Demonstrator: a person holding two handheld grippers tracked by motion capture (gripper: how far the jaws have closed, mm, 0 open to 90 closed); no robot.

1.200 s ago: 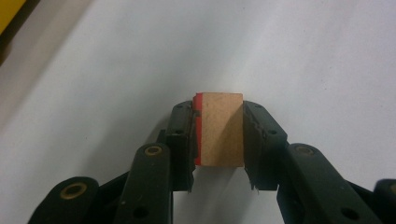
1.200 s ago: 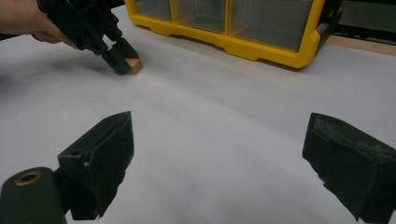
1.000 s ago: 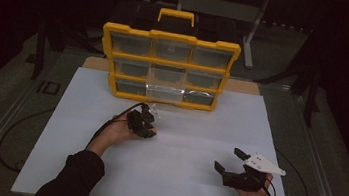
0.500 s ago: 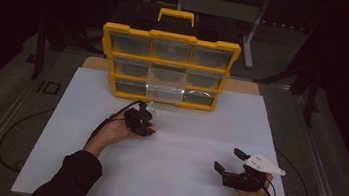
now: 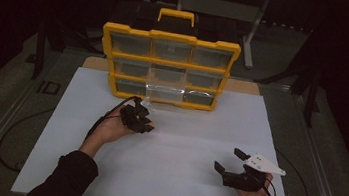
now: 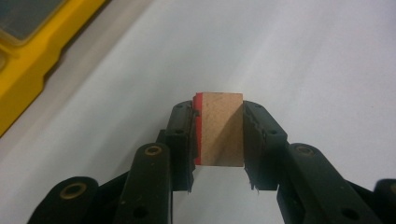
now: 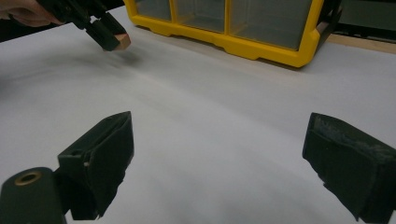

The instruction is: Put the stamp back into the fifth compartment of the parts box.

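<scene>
A small wooden block [image 6: 220, 128] with a red left face is pinched between the black jaws of my left gripper [image 6: 219, 126], which is shut on it above the white sheet. From above, that left gripper [image 5: 143, 123] hangs just in front of the yellow drawer organizer [image 5: 168, 67], whose bottom middle drawer [image 5: 165, 95] is pulled out. In the right gripper view the held block [image 7: 123, 41] shows at the far left. My right gripper [image 5: 232, 161] rests low near the table's front right, jaws wide apart with nothing between them [image 7: 219, 154].
A white sheet [image 5: 187, 145] covers the table top. The organizer has clear drawers in three rows and a yellow carry handle [image 5: 176, 15]. Cables trail from both grippers [image 5: 12, 131]. Dark floor and metal stands surround the table.
My left gripper has risen a little and drifted toward the table's middle with the block in it. The right gripper has kept still.
</scene>
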